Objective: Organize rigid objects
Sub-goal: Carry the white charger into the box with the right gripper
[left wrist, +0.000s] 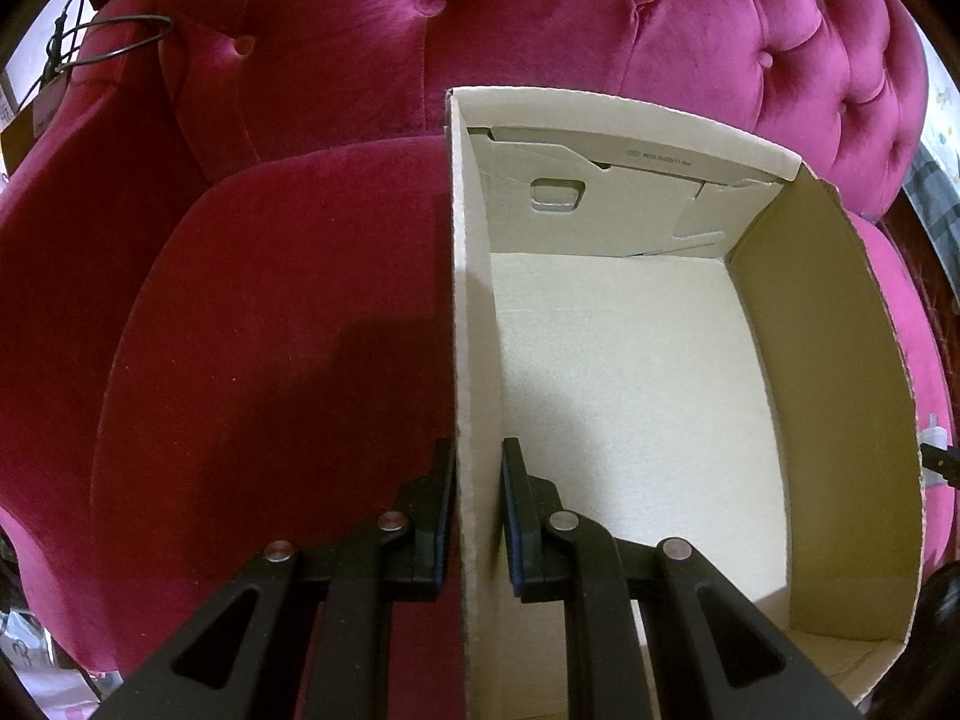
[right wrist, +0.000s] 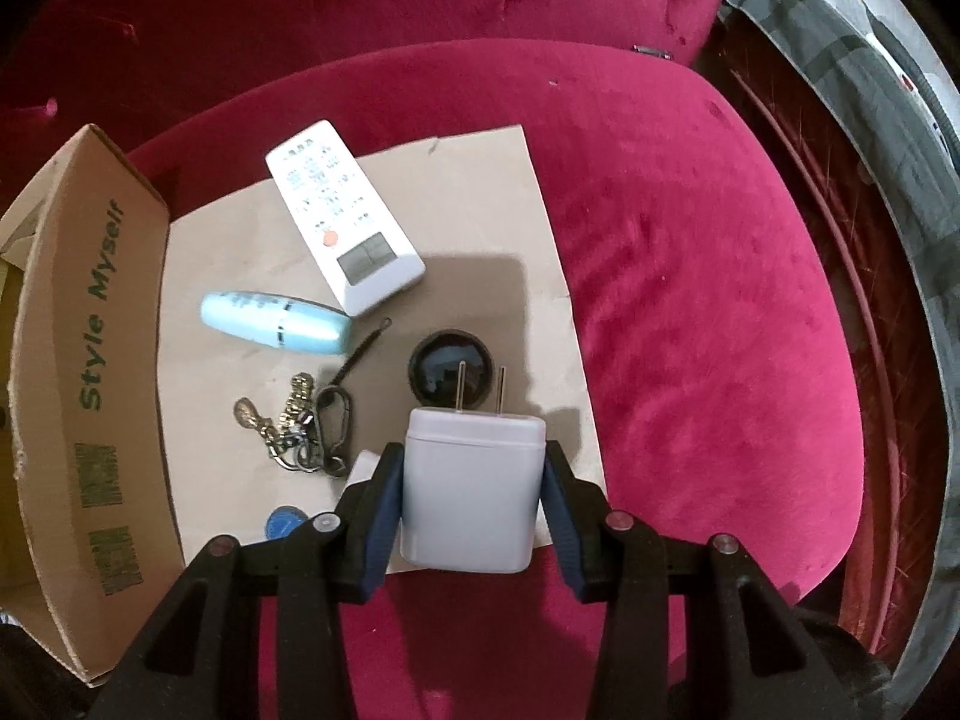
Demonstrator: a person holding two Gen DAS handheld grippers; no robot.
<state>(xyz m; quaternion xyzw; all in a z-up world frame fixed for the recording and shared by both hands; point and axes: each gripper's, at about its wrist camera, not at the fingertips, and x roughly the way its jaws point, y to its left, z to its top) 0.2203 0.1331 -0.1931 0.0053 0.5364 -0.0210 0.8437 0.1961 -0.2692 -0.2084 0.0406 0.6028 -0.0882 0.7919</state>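
I am pinching the box (left wrist: 474, 312) wall with the left gripper (left wrist: 475, 516) while the right gripper (right wrist: 471, 498), gripping the charger (right wrist: 471, 492), is carrying it; next, the box at frame left.

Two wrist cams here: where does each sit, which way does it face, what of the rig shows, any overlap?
Left wrist: on the left gripper, looking steeply down its fingers into the empty cardboard box; its jaws are clamped on the box's left wall; only black fingers show.
Right wrist: on the right gripper, looking steeply down at a cardboard sheet with the remote, blue tube, keys and black cap; it holds a white charger.
Shared: the pink sofa and the box.
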